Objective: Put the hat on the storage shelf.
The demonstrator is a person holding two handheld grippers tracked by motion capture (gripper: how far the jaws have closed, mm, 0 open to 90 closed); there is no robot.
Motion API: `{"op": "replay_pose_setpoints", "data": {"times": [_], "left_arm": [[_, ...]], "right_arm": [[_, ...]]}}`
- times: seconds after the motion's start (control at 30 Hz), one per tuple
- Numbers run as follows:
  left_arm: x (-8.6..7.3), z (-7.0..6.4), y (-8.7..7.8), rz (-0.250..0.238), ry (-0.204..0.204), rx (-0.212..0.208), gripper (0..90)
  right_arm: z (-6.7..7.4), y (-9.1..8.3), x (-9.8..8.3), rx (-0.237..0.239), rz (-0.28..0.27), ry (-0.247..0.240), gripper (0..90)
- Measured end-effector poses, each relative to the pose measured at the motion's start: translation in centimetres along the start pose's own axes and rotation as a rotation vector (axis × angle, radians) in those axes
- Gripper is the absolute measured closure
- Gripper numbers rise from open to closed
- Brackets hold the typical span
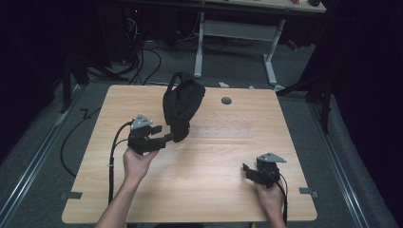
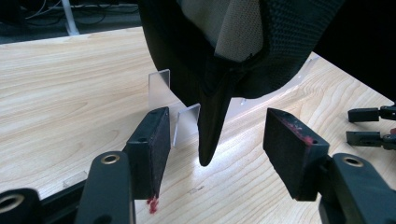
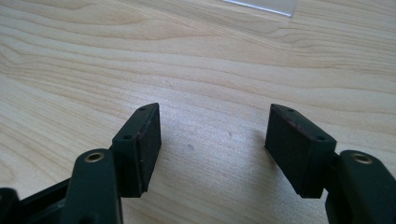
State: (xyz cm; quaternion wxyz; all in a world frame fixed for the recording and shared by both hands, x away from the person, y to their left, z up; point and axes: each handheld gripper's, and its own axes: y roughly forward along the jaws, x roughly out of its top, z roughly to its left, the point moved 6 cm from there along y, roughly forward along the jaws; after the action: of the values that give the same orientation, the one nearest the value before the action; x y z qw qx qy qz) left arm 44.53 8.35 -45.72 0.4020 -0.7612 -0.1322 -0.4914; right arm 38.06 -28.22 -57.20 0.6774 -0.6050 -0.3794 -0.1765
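Note:
A black cap (image 1: pixel 183 102) stands propped up at the middle of the wooden table (image 1: pixel 214 180), its brim pointing down. In the left gripper view the cap (image 2: pixel 187 56) hangs over upright clear plastic plates (image 2: pixel 161 86), and the brim tip (image 2: pixel 208 149) dips between my jaws without touching either pad. My left gripper (image 1: pixel 162 134) (image 2: pixel 217 121) is open at the cap's lower left. My right gripper (image 1: pixel 246 170) (image 3: pixel 212 116) is open low over bare wood near the front right, with nothing between its jaws.
A flat clear strip (image 1: pixel 223 132) lies on the table right of the cap. A round grey cable hole (image 1: pixel 226 100) sits near the far edge. Beyond the table stand white desk legs (image 1: pixel 199 42), and black cables (image 1: pixel 142 61) lie on the floor.

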Motion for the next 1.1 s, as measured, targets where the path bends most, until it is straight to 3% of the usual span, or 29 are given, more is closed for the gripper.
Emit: {"op": "replay_pose_setpoints", "data": {"times": [1.1], "left_arm": [[-1.7, 1.1, -4.0, -0.02, -0.038, 0.004, 39.2]], "right_arm": [[0.0, 0.0, 0.0, 0.0, 0.0, 0.0, 36.1]]}}
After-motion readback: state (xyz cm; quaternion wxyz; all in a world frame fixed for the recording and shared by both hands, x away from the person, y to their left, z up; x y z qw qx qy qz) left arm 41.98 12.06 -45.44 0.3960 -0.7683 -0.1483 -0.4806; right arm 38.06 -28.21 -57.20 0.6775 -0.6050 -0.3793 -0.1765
